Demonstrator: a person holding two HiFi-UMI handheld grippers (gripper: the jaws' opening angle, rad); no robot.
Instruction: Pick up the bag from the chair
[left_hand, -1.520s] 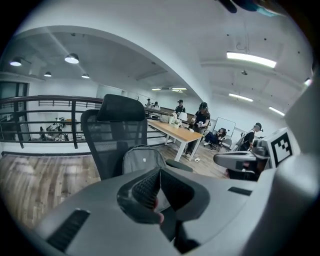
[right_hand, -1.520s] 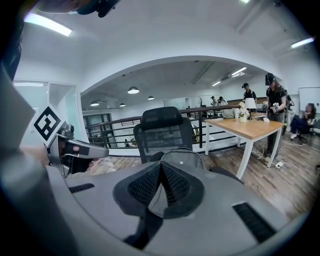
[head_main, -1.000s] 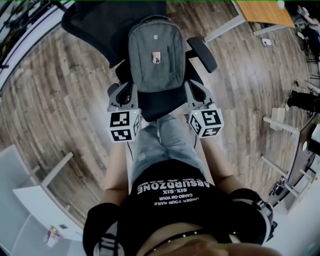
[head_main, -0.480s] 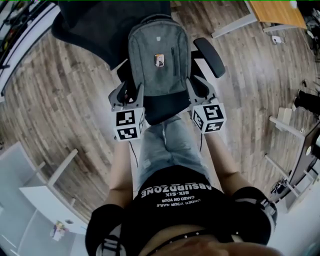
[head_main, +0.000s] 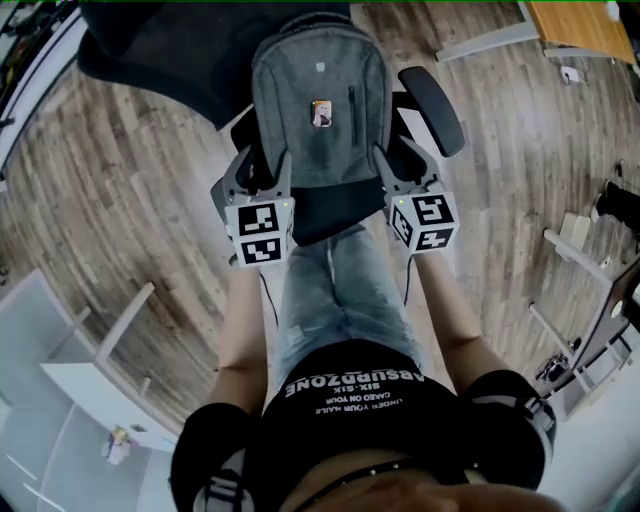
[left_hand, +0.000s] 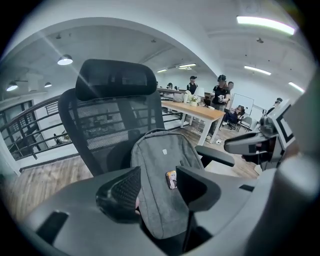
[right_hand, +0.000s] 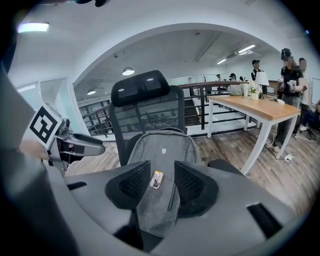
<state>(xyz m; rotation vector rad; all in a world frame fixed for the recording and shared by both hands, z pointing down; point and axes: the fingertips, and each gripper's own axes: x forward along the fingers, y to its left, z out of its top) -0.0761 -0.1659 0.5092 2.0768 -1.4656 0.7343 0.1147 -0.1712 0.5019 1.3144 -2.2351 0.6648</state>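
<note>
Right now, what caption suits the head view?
Left gripper and right gripper, jaws just opened and gripping nothing, flank the grey backpack on the black chair.

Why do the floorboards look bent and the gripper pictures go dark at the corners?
Head view: a very wide lens bows the wooden floor around the grey backpack, which stays sharp. Left gripper view: round fisheye image, dim at the edges, ceiling light strip blown out white. Right gripper view: same round frame; chair back crisp, nearest foreground soft.

Bag (head_main: 320, 110): grey woven cloth, seen matt | chair (left_hand: 95, 125): backrest shown in black mesh | floor (head_main: 120, 200): wood-grain planks, lightly sheened | fingers (right_hand: 134, 182): matt black, ribbed pads
</note>
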